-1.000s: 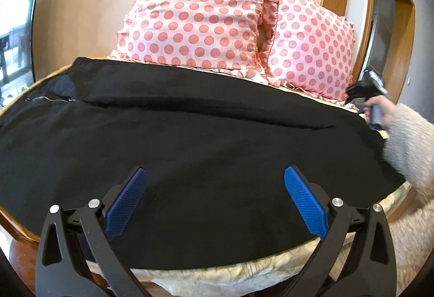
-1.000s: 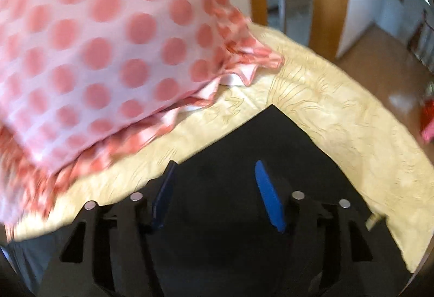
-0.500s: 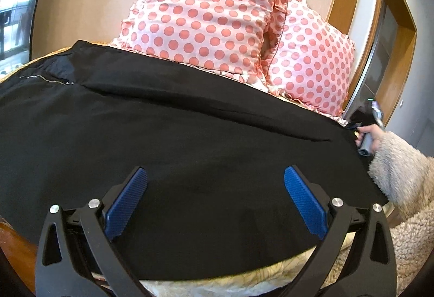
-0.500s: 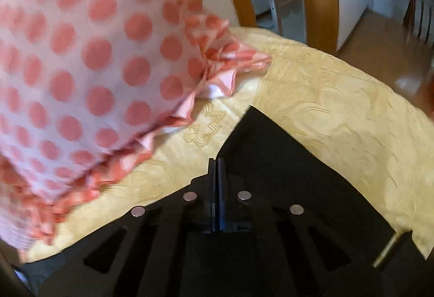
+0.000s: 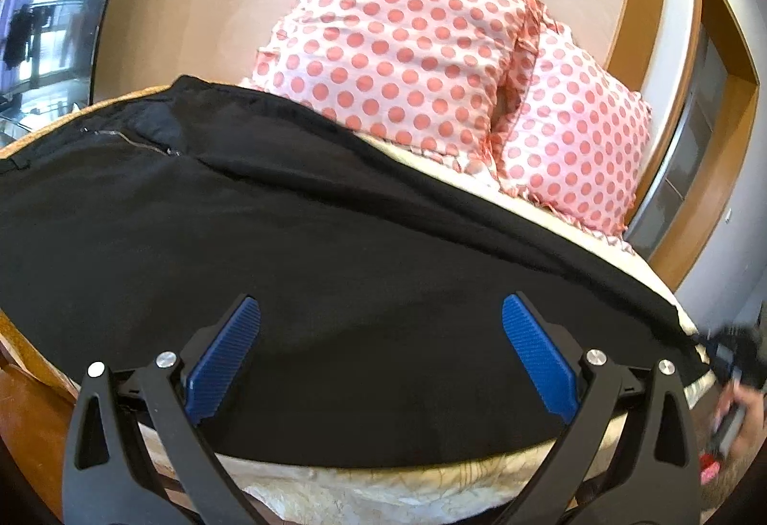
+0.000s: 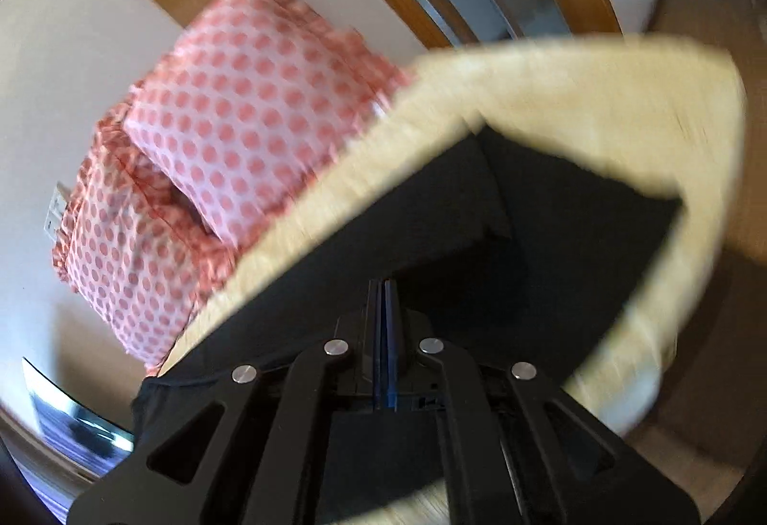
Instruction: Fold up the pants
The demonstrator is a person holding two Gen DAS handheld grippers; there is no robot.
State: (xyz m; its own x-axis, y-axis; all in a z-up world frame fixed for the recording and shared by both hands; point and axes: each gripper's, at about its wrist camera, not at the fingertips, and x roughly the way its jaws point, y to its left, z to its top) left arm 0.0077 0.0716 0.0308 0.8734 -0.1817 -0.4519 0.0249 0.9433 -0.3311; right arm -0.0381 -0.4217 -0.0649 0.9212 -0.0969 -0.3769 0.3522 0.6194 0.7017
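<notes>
Black pants [image 5: 297, 237] lie spread across the bed, waistband and zipper at the far left, leg ends at the right. My left gripper [image 5: 381, 309] is open, its blue pads above the near edge of the pants, holding nothing. My right gripper [image 6: 383, 290] is shut on the hem end of the pants [image 6: 551, 237] and is lifted and tilted; the cloth hangs from the closed blue pads. In the left wrist view the right gripper [image 5: 733, 362] shows blurred at the far right edge.
Two pink polka-dot pillows [image 5: 407, 40] lean against the wall at the head of the bed. The cream bedcover [image 5: 383, 486] shows along the near edge. A wooden door frame [image 5: 709, 141] stands at the right.
My right gripper closed on the pants' hem, then lifted and swung, tilting its view. My left gripper stayed open and shifted slightly lower and left over the pants.
</notes>
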